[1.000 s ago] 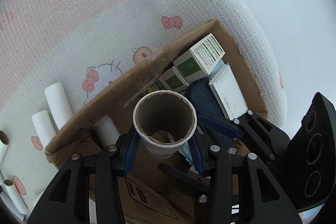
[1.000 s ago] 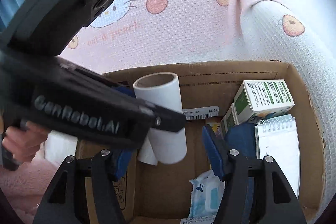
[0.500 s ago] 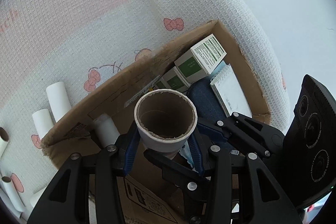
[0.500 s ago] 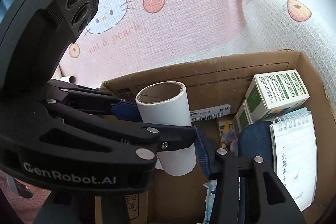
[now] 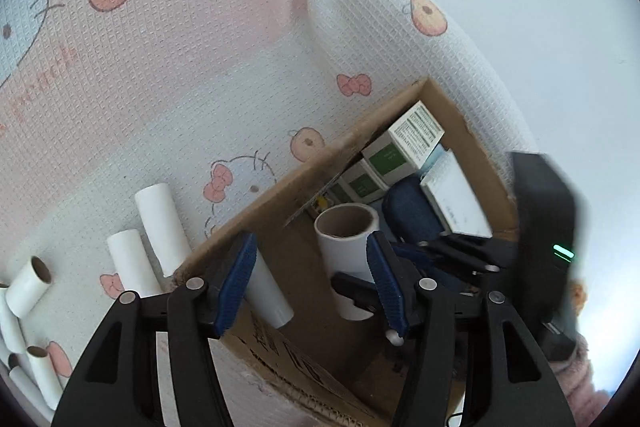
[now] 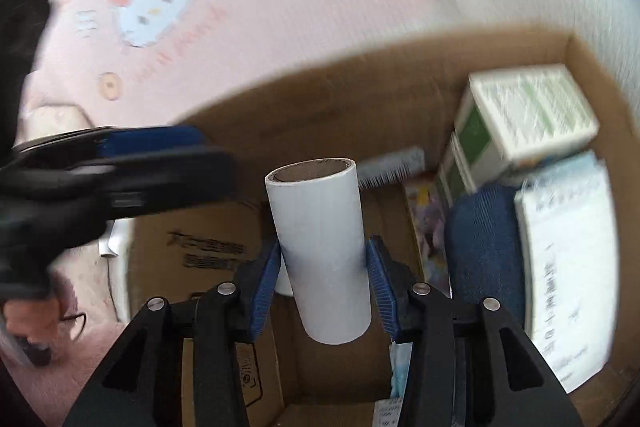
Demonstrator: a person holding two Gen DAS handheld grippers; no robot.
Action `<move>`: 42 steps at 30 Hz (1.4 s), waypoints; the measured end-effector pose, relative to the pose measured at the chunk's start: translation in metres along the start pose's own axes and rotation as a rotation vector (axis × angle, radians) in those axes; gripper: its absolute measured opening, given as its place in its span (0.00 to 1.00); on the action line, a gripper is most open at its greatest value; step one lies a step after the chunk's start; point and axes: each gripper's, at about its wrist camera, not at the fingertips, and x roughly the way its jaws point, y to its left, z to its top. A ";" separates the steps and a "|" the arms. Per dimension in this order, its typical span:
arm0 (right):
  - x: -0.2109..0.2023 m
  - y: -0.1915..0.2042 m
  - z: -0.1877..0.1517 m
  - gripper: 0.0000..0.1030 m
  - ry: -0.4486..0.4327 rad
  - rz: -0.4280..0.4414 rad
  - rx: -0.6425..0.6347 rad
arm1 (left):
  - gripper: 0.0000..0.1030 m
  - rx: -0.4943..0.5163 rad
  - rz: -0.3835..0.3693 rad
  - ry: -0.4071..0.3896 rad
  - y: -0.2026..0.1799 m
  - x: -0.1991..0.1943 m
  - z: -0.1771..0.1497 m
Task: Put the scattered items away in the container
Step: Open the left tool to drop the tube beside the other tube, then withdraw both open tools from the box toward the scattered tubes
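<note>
Box on the blanket, tubes beside it

You see the cardboard box [image 5: 472, 143] resting on the blanket [image 5: 180, 75]; loose paper tubes [image 5: 156, 223] lie outside its left wall, cartons [image 6: 532, 115] and a notepad [image 6: 568, 259] inside right.

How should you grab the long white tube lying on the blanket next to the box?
Pinch the long white tube across its round middle, coming from above. It lies flat on the blanket, another tube close beside it, so close the fingers carefully across its width.

Left gripper [image 5: 310, 281] with matte black angular arms, ribbed blue finger pads [image 5: 236, 279], round silver screws at the joints, right gripper [image 6: 323, 281] of the same build, black housing with a small green light, fuzzy pink sleeve [image 5: 576, 375]
</note>
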 end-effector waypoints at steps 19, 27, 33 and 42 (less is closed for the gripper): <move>0.082 0.016 0.027 0.44 0.235 -0.086 0.056 | 0.60 0.139 0.145 -0.232 0.007 -0.079 0.004; 0.036 0.021 0.019 0.52 0.102 -0.073 0.064 | 0.60 0.157 0.157 -0.225 0.003 -0.077 0.000; 0.024 0.029 0.014 0.18 0.034 -0.099 -0.013 | 0.60 0.164 0.138 -0.204 -0.003 -0.073 0.000; 0.069 0.019 0.016 0.09 0.180 -0.039 0.090 | 0.60 0.159 0.123 -0.183 -0.004 -0.068 -0.002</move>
